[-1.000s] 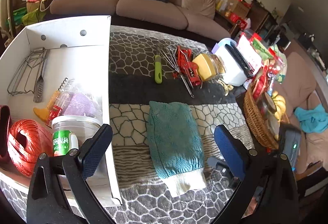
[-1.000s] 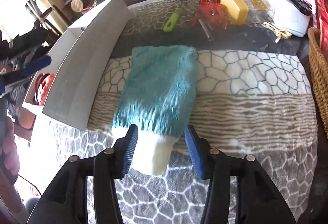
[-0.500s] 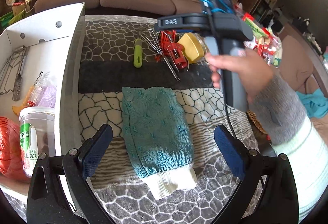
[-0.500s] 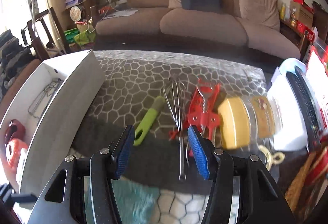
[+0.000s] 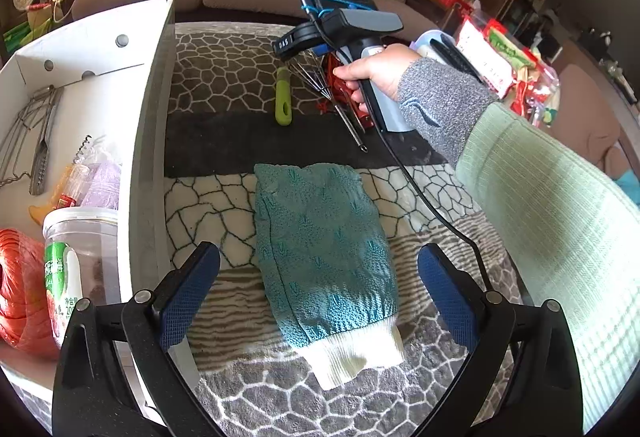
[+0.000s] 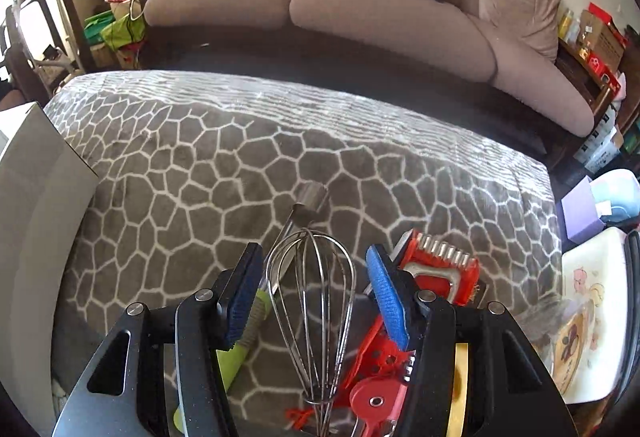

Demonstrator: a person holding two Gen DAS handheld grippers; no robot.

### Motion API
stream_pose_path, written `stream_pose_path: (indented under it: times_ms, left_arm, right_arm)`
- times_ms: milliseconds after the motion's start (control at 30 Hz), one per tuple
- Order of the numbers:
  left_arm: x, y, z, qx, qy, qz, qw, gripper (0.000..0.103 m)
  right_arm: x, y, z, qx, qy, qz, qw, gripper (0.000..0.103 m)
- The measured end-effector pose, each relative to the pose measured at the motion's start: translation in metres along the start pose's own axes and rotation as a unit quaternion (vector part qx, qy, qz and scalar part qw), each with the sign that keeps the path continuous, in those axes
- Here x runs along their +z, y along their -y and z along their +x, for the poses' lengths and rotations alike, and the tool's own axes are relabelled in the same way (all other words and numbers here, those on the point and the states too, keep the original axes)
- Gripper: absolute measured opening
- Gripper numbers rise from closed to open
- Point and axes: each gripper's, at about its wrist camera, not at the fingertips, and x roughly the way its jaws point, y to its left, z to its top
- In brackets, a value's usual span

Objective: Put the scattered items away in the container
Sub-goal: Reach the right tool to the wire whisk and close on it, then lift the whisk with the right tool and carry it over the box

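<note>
A white box [image 5: 154, 109] stands at the left and holds a red twine ball, a jar, wire tongs and other items. A teal knit mitt [image 5: 320, 249] lies on the patterned blanket between the fingers of my open left gripper [image 5: 318, 285], which hovers above its cuff. My right gripper [image 6: 310, 293] is open and sits low over a metal whisk [image 6: 312, 301], its wire head between the fingers. A green-handled peeler [image 6: 236, 353] lies left of the whisk and a red corkscrew [image 6: 436, 273] lies right. In the left wrist view the right gripper [image 5: 316, 55] sits over the whisk [image 5: 340, 105].
A brown sofa [image 6: 360, 5] runs along the far side. A white appliance [image 6: 592, 301] and a yellow-lidded jar [image 6: 460, 389] sit at the right. The right arm in a green sleeve [image 5: 560, 221] crosses the right side of the left wrist view. Snack packets [image 5: 504, 57] stand beyond it.
My right gripper left the mitt, moved forward over the table and dropped down around the whisk head. The left gripper shifted slightly right, centring on the mitt.
</note>
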Motion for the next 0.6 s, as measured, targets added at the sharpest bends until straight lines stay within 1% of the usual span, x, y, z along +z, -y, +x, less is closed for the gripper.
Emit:
stream_pose_path:
  times_ms: [33,67,100,133,167,200,300,400,500,600]
  left_arm:
    - [0.001,-0.002,-0.001,0.000,0.002,-0.003,1.0000,0.099]
    - [0.002,-0.003,-0.002,-0.002,0.005,-0.006,1.0000,0.099]
    - [0.003,-0.004,-0.004,-0.005,0.006,-0.009,0.9999,0.099]
    - [0.004,-0.005,-0.005,-0.008,0.007,-0.011,0.9999,0.099]
    - [0.005,-0.006,-0.006,-0.009,0.009,-0.013,0.9998,0.099]
    - [0.006,-0.006,-0.007,-0.011,0.012,-0.013,0.9998,0.099]
    - [0.009,-0.006,-0.015,-0.016,0.026,-0.016,0.9994,0.099]
    - [0.013,-0.008,-0.026,-0.022,0.043,-0.013,0.9988,0.099]
    - [0.017,-0.016,-0.043,-0.031,0.073,-0.022,0.9966,0.099]
    - [0.022,-0.034,-0.065,-0.037,0.109,-0.041,0.9925,0.099]
  right_arm:
    - [-0.002,-0.005,0.005,-0.012,-0.012,-0.015,1.000,0.053]
    - [-0.004,-0.009,0.008,-0.033,-0.018,-0.029,0.999,0.049]
    - [-0.006,-0.011,0.008,-0.044,-0.017,-0.036,0.998,0.049]
    - [-0.008,-0.010,0.006,-0.041,-0.015,-0.032,0.999,0.048]
    - [-0.009,-0.007,0.002,-0.039,-0.012,-0.023,0.999,0.044]
    - [-0.011,-0.005,-0.005,-0.039,-0.004,-0.014,0.999,0.044]
    - [-0.018,0.003,-0.036,-0.028,0.041,0.004,0.999,0.044]
    - [-0.026,0.007,-0.078,-0.009,0.088,0.006,0.996,0.044]
    - [-0.030,0.003,-0.129,0.005,0.131,-0.005,0.991,0.044]
    - [-0.032,-0.008,-0.187,0.018,0.178,-0.017,0.984,0.044]
